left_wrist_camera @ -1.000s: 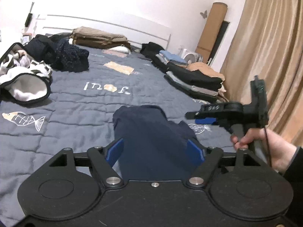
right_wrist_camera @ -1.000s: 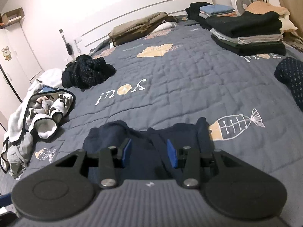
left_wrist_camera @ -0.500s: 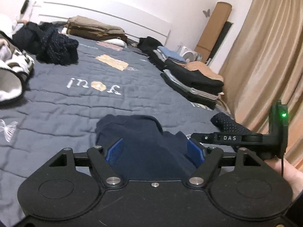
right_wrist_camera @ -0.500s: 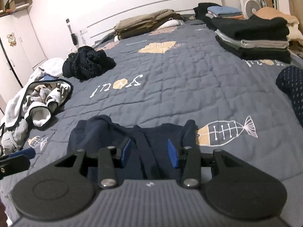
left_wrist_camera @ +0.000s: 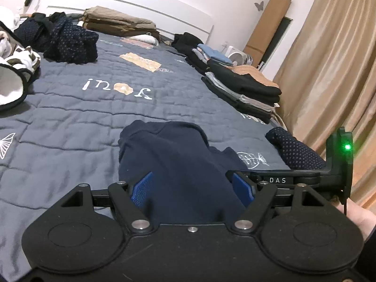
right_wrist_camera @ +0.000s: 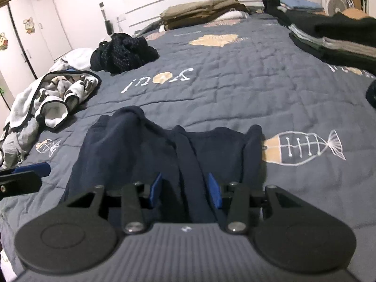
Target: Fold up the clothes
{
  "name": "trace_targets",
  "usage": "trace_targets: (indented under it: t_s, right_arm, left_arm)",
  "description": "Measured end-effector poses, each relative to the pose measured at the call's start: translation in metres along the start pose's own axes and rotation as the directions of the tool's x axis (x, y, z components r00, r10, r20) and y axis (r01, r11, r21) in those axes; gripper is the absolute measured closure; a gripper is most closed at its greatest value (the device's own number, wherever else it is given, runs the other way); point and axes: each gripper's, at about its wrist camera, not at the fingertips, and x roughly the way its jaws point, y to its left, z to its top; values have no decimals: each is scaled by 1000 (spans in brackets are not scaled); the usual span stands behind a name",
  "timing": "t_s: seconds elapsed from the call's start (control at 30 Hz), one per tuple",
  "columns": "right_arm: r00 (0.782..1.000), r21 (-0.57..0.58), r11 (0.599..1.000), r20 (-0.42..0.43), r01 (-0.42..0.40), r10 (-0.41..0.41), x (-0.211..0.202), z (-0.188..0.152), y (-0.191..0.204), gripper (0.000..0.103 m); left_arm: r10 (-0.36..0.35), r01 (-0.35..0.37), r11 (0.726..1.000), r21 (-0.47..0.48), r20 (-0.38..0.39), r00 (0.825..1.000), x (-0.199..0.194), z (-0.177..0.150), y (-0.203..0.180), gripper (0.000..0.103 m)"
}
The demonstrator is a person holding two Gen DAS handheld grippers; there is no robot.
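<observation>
A dark navy garment lies rumpled on the grey quilted bed, near its front edge. My left gripper hovers low over the garment's left part, its jaws wide open with cloth below and between the blue pads. My right gripper is over the middle of the same garment, jaws partly apart astride a raised fold; the pads do not press it. One blue left fingertip shows at the right wrist view's left edge. A hand holds the right gripper's handle.
Folded stacks line the bed's right side, with a dotted navy piece in front of them. A dark dotted heap and white patterned clothes lie at the left. Tan folded items sit by the headboard. A beige curtain hangs beyond the right edge.
Both grippers have come down closer to the navy garment, which looks larger now. The right gripper sank from up at the right to level beside the left gripper. Jaw gaps look unchanged.
</observation>
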Motion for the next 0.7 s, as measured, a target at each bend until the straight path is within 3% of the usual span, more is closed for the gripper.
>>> trace_targets:
  t_s: [0.13, 0.3, 0.37, 0.43, 0.53, 0.7]
  right_arm:
    - [1000, -19, 999, -1, -31, 31, 2, 0, 8, 57]
    - [999, -24, 1000, -34, 1, -2, 18, -5, 11, 55]
    - [1000, -43, 999, -23, -6, 5, 15, -6, 16, 66]
    - [1000, -65, 998, -20, -13, 12, 13, -6, 22, 86]
    - [1000, -91, 996, 7, -6, 7, 6, -4, 26, 93]
    - [996, -133, 991, 78, -30, 40, -15, 2, 37, 96]
  left_arm:
    - [-1, 1, 1000, 2, 0, 1000, -1, -1, -1, 30]
    - [0, 0, 1000, 12, 1, 1000, -3, -1, -3, 30]
    - [3, -3, 1000, 13, 4, 1000, -4, -1, -2, 30]
    - [6, -6, 1000, 7, 9, 1000, -5, 0, -2, 30]
    - [13, -13, 1000, -6, 15, 1000, -5, 3, 1, 30]
    - [27, -27, 999, -21, 21, 999, -5, 6, 5, 29]
